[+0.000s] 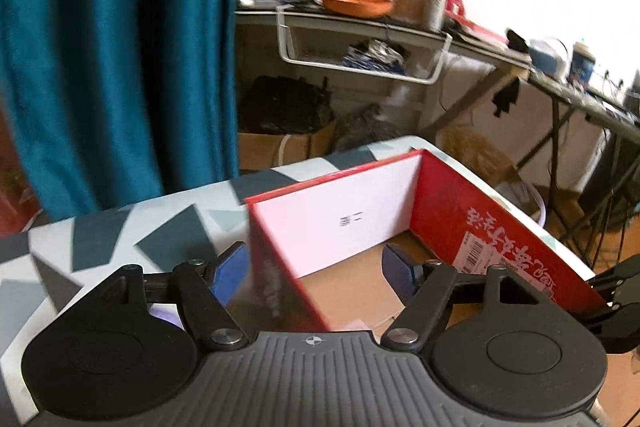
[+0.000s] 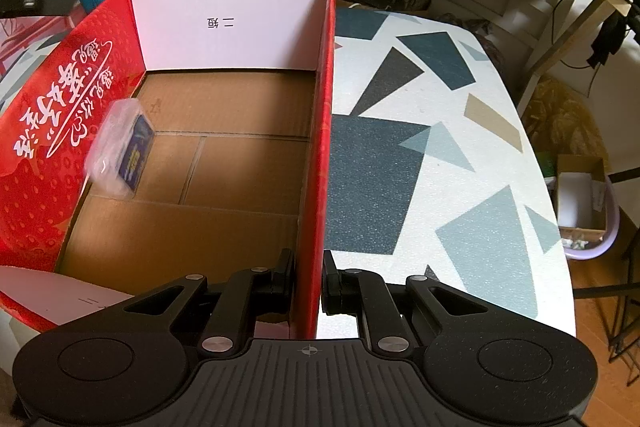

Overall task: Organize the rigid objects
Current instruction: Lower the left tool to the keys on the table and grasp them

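A red cardboard box (image 2: 326,115) with a brown floor and white inner flap stands open on the patterned table (image 2: 420,155). My right gripper (image 2: 308,279) is shut on the box's right wall near its front corner, one finger inside and one outside. A small blue packet in clear wrap (image 2: 124,147) shows blurred by the box's left wall, over the floor. My left gripper (image 1: 314,275) is open with its blue pads (image 1: 228,273) wide apart. The box's (image 1: 440,211) near wall stands between them, untouched.
A teal curtain (image 1: 120,47) hangs behind the table's far left. Beyond the table are a cluttered desk (image 1: 360,15) with a white wire basket (image 1: 360,55) under it and cardboard boxes on the floor. A lilac basin (image 2: 588,211) holding a carton sits on the floor at the right.
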Tool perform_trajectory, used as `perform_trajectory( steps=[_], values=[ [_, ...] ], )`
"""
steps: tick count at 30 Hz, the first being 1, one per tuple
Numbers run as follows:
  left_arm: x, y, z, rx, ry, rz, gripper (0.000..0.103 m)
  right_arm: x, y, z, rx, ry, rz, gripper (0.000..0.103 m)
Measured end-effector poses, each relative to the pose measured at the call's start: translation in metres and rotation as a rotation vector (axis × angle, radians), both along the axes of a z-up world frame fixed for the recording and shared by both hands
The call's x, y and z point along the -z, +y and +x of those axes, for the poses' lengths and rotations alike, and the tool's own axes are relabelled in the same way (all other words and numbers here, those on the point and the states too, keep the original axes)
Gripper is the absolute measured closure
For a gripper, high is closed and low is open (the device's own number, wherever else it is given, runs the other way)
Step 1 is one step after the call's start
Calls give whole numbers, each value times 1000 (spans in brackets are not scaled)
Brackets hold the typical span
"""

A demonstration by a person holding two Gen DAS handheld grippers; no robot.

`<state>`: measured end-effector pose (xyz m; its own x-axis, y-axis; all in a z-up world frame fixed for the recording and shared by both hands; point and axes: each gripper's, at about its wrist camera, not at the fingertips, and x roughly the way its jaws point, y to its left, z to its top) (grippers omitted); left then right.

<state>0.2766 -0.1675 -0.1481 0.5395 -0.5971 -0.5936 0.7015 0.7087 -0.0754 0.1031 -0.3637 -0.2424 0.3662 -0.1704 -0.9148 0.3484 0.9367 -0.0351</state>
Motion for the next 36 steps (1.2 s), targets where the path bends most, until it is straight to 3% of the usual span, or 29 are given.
perform_trajectory(
  steps=[5, 8, 10, 12, 15, 19, 27, 36],
  values=[
    [6, 41, -14, -74, 43, -22, 41, 0, 0, 0, 0, -1, 0, 91],
    [24, 59, -27, -98, 94, -10, 50, 0, 0, 0, 0, -1, 0, 91],
    [39, 67, -36, -106, 139, 8, 51, 0, 0, 0, 1, -1, 0, 91],
    [57, 69, -43, -110, 196, 24, 51, 0, 0, 0, 0, 0, 0, 91],
    [79, 62, -48, -115, 255, 49, 61, 0, 0, 0, 1, -1, 0, 91],
    [100, 51, -48, -116, 278, 66, 65, -1, 0, 0, 2, -2, 0, 91],
    [129, 41, -60, -85, 264, 131, 67, -1, 0, -1, 1, -2, 0, 91],
    [131, 31, -83, -42, 93, 249, 72, -1, 0, -1, 1, -2, 0, 91]
  ],
)
